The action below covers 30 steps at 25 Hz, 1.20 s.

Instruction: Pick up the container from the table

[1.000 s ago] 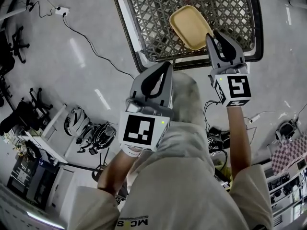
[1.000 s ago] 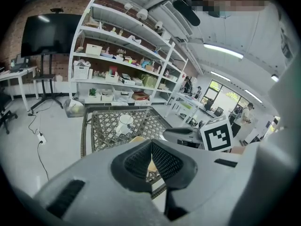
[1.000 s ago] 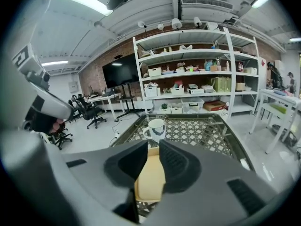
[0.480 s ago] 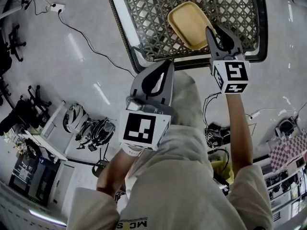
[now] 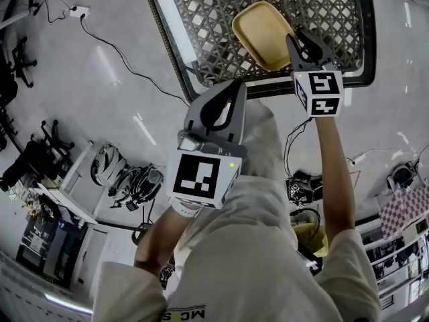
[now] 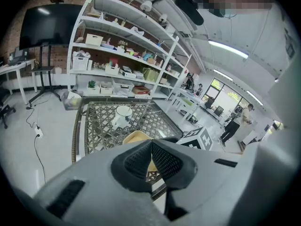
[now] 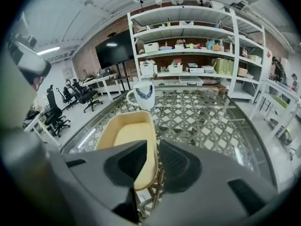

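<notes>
Right gripper view shows the right gripper with its jaws a little apart. The right-hand wall of the tan container stands in the gap, unsqueezed. Head view hides that gap and shows only the tips at the container's 4 o'clock edge. The container is empty and rests on the lattice table. A white mug stands at its 12 o'clock; its inside is out of sight. Left gripper view shows the left gripper with jaws pressed together on nothing.
</notes>
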Tool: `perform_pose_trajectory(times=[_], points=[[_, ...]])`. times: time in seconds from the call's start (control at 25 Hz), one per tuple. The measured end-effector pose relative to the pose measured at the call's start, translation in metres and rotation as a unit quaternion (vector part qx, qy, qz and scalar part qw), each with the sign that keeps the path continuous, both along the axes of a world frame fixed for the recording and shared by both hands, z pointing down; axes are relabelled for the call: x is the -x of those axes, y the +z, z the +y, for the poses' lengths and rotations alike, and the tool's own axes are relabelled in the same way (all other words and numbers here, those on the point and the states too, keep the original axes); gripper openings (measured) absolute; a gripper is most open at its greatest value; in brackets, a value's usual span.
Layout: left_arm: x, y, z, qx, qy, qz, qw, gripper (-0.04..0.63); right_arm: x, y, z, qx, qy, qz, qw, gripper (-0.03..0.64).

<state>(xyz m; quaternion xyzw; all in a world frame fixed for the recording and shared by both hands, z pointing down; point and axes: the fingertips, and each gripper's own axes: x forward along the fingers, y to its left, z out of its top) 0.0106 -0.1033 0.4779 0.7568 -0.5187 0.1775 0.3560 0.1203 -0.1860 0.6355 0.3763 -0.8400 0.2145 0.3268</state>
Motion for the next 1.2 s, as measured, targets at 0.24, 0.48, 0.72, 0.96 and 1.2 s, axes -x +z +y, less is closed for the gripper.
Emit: perform_pose_trajectory(times=[0.24, 0.48, 0.72, 0.96, 1.2], points=[[0.001, -0.003, 0.003, 0.003, 0.0, 0.0, 1.0, 0.025, 0.003, 0.006, 0.001, 0.006, -0.018, 0.023, 1.0, 0.037], [0.002, -0.009, 0.002, 0.001, -0.007, 0.004, 1.0, 0.025, 0.004, 0.007, 0.003, 0.025, -0.023, 0.013, 0.999, 0.031], [0.006, -0.011, 0.002, -0.011, 0.0, -0.003, 0.9999, 0.025, 0.006, -0.001, 0.005, 0.037, -0.017, -0.007, 0.999, 0.029], [0.006, -0.013, 0.006, -0.013, 0.001, 0.001, 0.9999, 0.025, 0.012, -0.021, 0.008, 0.024, -0.008, -0.033, 0.999, 0.029], [0.008, -0.022, 0.009, -0.026, 0.01, -0.009, 0.9996, 0.025, 0.012, -0.054, 0.018, 0.007, 0.007, -0.06, 0.998, 0.029]])
